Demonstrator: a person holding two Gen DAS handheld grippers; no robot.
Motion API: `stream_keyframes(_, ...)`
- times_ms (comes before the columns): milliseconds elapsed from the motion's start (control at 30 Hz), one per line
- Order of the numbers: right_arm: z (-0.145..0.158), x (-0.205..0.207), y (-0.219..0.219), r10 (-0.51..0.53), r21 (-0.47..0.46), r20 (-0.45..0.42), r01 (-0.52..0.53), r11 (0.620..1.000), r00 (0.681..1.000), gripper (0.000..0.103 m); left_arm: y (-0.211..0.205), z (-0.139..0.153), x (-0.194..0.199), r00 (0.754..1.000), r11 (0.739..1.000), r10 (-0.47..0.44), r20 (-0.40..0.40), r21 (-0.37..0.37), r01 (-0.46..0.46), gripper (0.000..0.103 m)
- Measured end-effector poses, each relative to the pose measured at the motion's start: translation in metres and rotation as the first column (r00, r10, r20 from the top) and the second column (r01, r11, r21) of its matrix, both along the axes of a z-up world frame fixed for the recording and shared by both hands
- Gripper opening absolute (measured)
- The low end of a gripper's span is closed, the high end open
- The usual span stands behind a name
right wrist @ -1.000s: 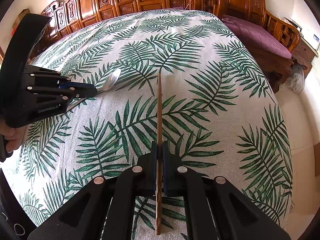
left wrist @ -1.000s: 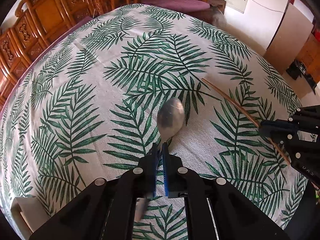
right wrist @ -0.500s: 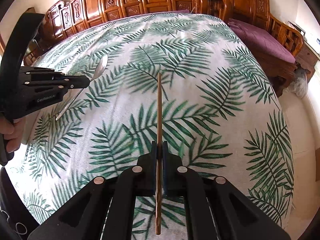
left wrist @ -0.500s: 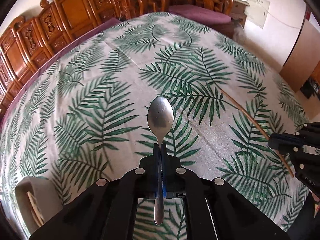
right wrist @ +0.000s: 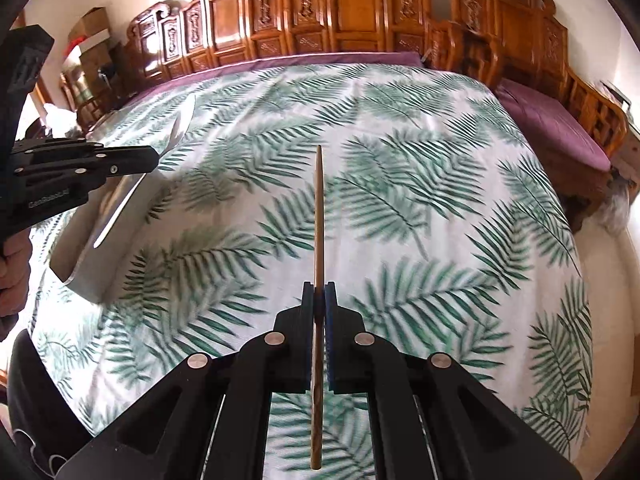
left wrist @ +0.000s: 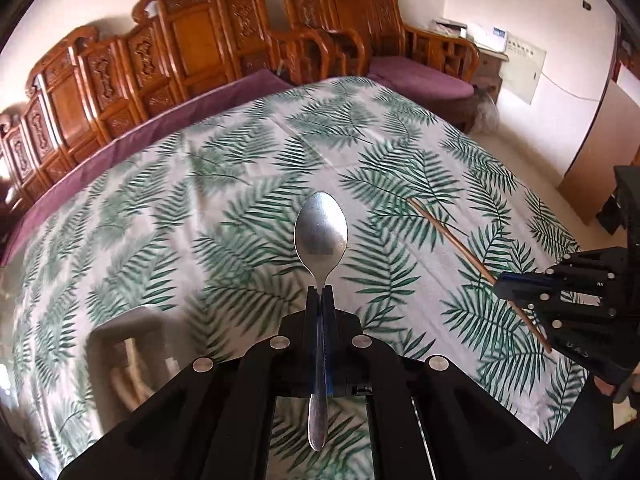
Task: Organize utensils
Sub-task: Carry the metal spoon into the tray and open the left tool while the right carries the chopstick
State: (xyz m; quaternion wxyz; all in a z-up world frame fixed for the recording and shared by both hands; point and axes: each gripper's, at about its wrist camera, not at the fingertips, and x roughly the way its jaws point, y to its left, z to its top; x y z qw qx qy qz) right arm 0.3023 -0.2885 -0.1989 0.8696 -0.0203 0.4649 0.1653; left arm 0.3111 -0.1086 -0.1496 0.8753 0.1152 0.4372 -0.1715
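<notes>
The left gripper (left wrist: 320,292) pinches a shiny metal spoon (left wrist: 321,236); the right gripper (right wrist: 319,288) pinches a slim wooden chopstick (right wrist: 319,216); both are lifted, neither yet stowed in the pale holder (left wrist: 120,344) at near left.

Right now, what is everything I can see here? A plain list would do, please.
spoon: one, silver metal, held off the table in the left gripper, bowl pointing away
chopstick: one, brown wood, held in the right gripper, tip pointing away
container: one, pale, blurred, on the near left of the table; something light lies in it, too blurred to name
tablecloth: one, white with green palm leaves, covering the table
carved chairs and benches: several, orange-brown wood, around the far sides of the table
cushions: purple, on the bench seats
left gripper: one, black, shut on the spoon's handle
right gripper: one, black, shut on the chopstick
hand: partly seen, behind the left gripper
</notes>
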Motion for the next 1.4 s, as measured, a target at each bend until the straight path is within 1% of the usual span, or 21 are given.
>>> stream_keyframes(267,0.022,-0.007,0.053,0.073,-0.006,0.034,-0.072,0.997,0.997,0.006,0.056,0.025,-0.017,0.997,0.997,0.067,0.040,-0.027,-0.066,0.001)
stream_keyframes(533,0.037,-0.016,0.103,0.143,0.000,0.058,-0.143,0.990,0.988,0.006,0.110,0.024,-0.029,0.989,0.990,0.138,0.044,-0.034,-0.136,0.002)
stream_keyframes(667,0.036,-0.019,0.125,0.173,-0.003,0.057,-0.173,0.985,0.983,0.006,0.135,0.015,-0.033,0.984,0.984,0.177,0.034,-0.031,-0.176,0.002)
stream_keyframes(867,0.035,-0.024,0.154,0.209,-0.006,0.048,-0.209,0.978,0.977,0.006,0.160,-0.001,-0.034,0.976,0.975,0.218,0.003,-0.035,-0.218,0.002)
stream_keyframes(1067,0.035,-0.027,0.174,0.236,-0.011,0.047,-0.236,0.972,0.971,0.006,0.171,-0.018,-0.036,0.970,0.970,0.241,-0.027,-0.032,-0.242,0.002)
stream_keyframes(1267,0.036,-0.030,0.189,0.254,-0.010,0.047,-0.254,0.967,0.966,0.006,0.181,-0.030,-0.032,0.963,0.964,0.263,-0.058,-0.037,-0.265,0.002)
stream_keyframes(1400,0.036,-0.030,0.199,0.266,-0.012,0.044,-0.266,0.964,0.963,0.006,0.185,-0.029,-0.034,0.967,0.966,0.252,-0.044,-0.050,-0.254,0.002)
